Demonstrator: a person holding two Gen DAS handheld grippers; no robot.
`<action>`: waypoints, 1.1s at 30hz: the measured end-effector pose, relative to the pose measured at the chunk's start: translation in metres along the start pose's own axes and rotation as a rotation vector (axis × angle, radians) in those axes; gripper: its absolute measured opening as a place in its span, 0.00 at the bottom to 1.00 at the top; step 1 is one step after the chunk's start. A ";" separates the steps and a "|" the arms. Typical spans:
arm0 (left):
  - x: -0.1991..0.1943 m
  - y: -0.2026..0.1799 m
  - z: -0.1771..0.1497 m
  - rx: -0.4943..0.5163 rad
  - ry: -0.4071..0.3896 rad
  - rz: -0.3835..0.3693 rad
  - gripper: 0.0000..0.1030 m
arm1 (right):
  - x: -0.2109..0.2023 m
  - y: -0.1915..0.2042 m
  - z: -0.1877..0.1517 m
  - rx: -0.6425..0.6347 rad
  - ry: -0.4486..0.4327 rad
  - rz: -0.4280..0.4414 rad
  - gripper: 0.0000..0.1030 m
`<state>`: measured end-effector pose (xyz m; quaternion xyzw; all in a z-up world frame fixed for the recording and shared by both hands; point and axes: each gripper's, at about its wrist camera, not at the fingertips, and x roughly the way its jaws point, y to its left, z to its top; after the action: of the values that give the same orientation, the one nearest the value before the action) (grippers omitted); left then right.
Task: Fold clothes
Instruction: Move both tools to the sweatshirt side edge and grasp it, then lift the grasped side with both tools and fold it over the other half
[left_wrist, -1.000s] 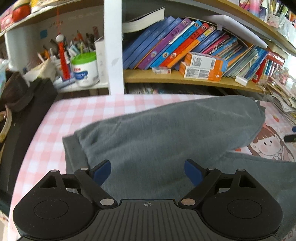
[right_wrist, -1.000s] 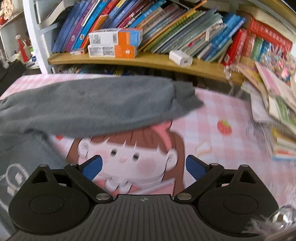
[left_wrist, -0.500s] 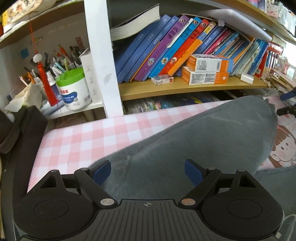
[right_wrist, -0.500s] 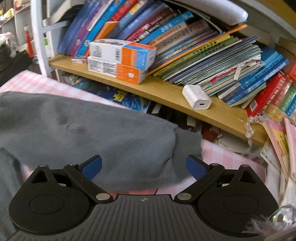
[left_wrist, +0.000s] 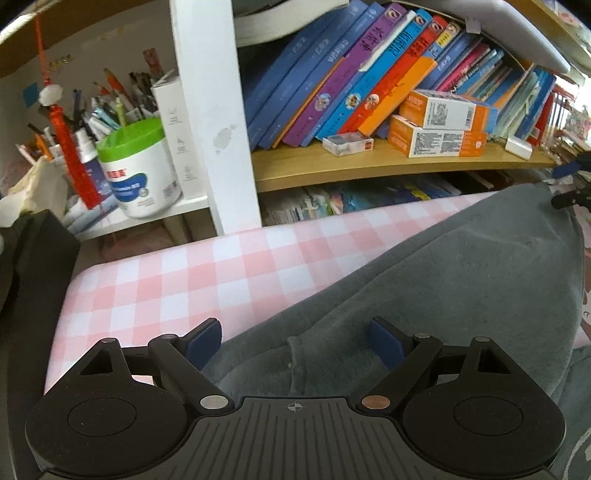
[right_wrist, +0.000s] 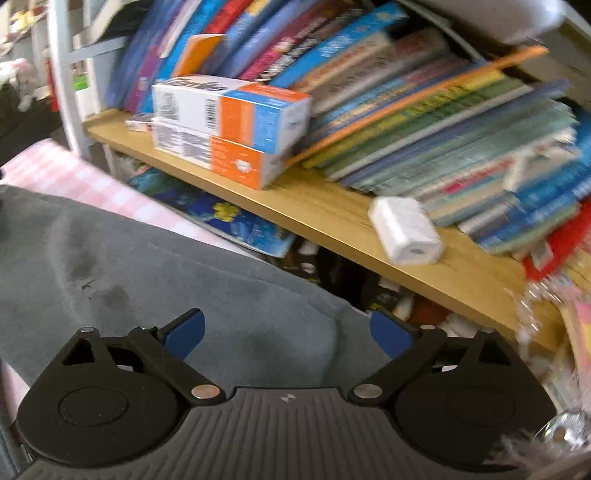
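Note:
A grey sweatshirt (left_wrist: 461, 280) lies on the pink checked tablecloth (left_wrist: 192, 280). In the left wrist view its cuffed sleeve end lies between the fingers of my open left gripper (left_wrist: 294, 338), which holds nothing. In the right wrist view the grey sweatshirt (right_wrist: 147, 266) fills the lower left, and its far edge lies between the fingers of my open right gripper (right_wrist: 286, 330). The right gripper also shows at the far right of the left wrist view (left_wrist: 570, 181), at the sweatshirt's far end.
A wooden bookshelf (left_wrist: 369, 166) with leaning books and orange boxes (left_wrist: 439, 125) stands just behind the table. A white charger (right_wrist: 406, 229) lies on the shelf. A green-lidded tub (left_wrist: 138, 170) and pens stand at left. A black object (left_wrist: 33, 266) borders the table's left edge.
Both grippers have moved forward toward the bookshelf and lower over the sweatshirt. The cuffed sleeve end now lies between the left fingers, the garment's far edge between the right fingers. Both stay open.

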<state>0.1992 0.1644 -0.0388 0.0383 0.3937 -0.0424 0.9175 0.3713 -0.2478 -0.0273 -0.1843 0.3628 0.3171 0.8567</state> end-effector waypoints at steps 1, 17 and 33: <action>0.002 0.001 0.001 0.003 -0.001 -0.007 0.86 | 0.004 0.002 0.002 -0.010 0.000 0.010 0.92; 0.028 0.011 -0.005 -0.031 0.031 -0.089 0.85 | 0.035 -0.007 -0.002 0.032 0.049 0.047 0.75; 0.001 -0.007 -0.006 0.043 0.045 -0.076 0.17 | 0.000 0.011 -0.004 0.012 0.050 0.020 0.07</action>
<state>0.1948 0.1584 -0.0440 0.0439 0.4145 -0.0850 0.9050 0.3619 -0.2416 -0.0307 -0.1834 0.3877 0.3189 0.8452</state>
